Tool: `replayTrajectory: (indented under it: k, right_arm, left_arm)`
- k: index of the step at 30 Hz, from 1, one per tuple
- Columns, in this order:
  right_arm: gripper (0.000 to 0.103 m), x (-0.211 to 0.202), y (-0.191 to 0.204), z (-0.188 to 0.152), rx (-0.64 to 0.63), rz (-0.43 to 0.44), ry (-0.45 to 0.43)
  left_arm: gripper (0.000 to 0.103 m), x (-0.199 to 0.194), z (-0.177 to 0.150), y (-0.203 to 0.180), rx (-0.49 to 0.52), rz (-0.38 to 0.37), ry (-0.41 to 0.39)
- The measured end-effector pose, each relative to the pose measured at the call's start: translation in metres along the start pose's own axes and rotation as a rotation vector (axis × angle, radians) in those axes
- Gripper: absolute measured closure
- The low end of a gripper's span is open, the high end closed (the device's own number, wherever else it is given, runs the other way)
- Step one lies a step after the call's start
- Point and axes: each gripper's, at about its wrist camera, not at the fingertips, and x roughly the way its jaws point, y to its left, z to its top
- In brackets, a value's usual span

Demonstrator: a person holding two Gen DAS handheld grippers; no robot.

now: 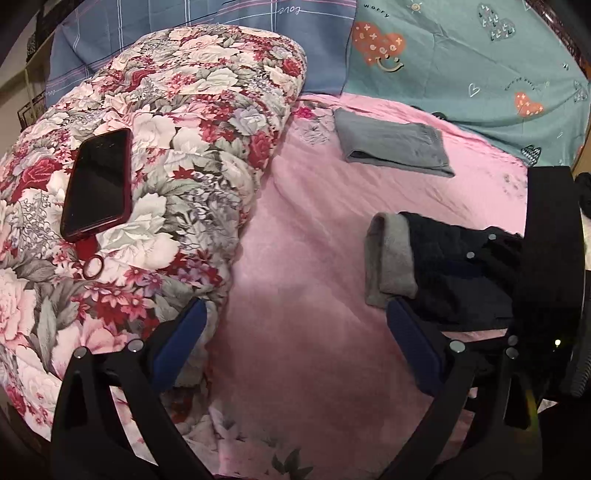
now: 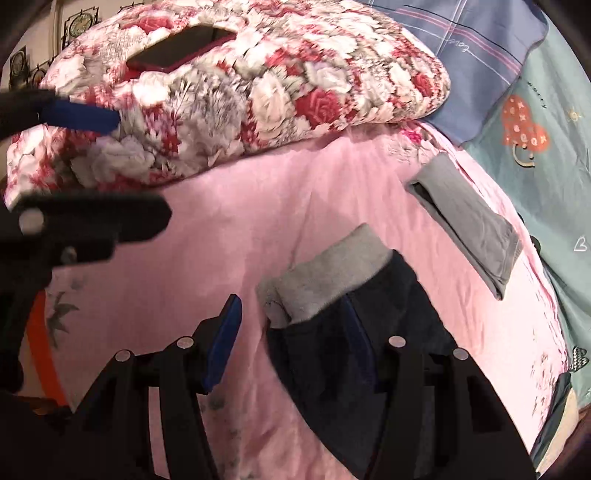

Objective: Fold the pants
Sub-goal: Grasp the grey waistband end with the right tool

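dark pants (image 2: 332,332) lie folded on bed (image 2: 221,229), released; right gripper (image 2: 291,332) jaws half open, empty, straddling their edge; left gripper (image 1: 295,332) jaws wide, empty.

A floral quilt (image 1: 177,122) lies bunched on the pink bed sheet (image 1: 303,229), with a dark phone (image 1: 98,184) in a red case resting on top of it. Behind stand a blue checked pillow (image 1: 207,22) and a teal pillow (image 1: 461,62) printed with hearts.
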Motion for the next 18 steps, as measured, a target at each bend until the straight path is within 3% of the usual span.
replayTrajectory:
  k: [3, 8, 10, 12, 14, 18]
  right_arm:
    - [0.050, 0.005, 0.000, -0.007, 0.004, 0.012, 0.015]
    - [0.050, 0.022, -0.001, -0.013, 0.002, -0.058, 0.030]
    - [0.056, 0.029, 0.000, -0.016, -0.014, -0.077, 0.029]
    - [0.073, 0.028, 0.002, -0.018, -0.027, -0.096, 0.013]
    - [0.082, 0.022, 0.000, -0.020, -0.020, -0.104, -0.005]
    - [0.085, 0.003, -0.002, -0.024, 0.009, -0.159, -0.064]
  left_arm:
    - [0.003, 0.001, 0.001, 0.007, 0.001, -0.010, -0.002]
    - [0.003, 0.002, 0.009, 0.018, -0.015, -0.036, 0.000]
    - [0.003, 0.003, 0.018, 0.021, -0.025, -0.063, -0.005]
    - [0.003, 0.004, 0.029, 0.022, -0.039, -0.109, -0.014]
    - [0.003, 0.007, 0.044, 0.021, -0.058, -0.181, -0.028]
    - [0.006, 0.031, 0.079, 0.012, -0.113, -0.392, -0.016]
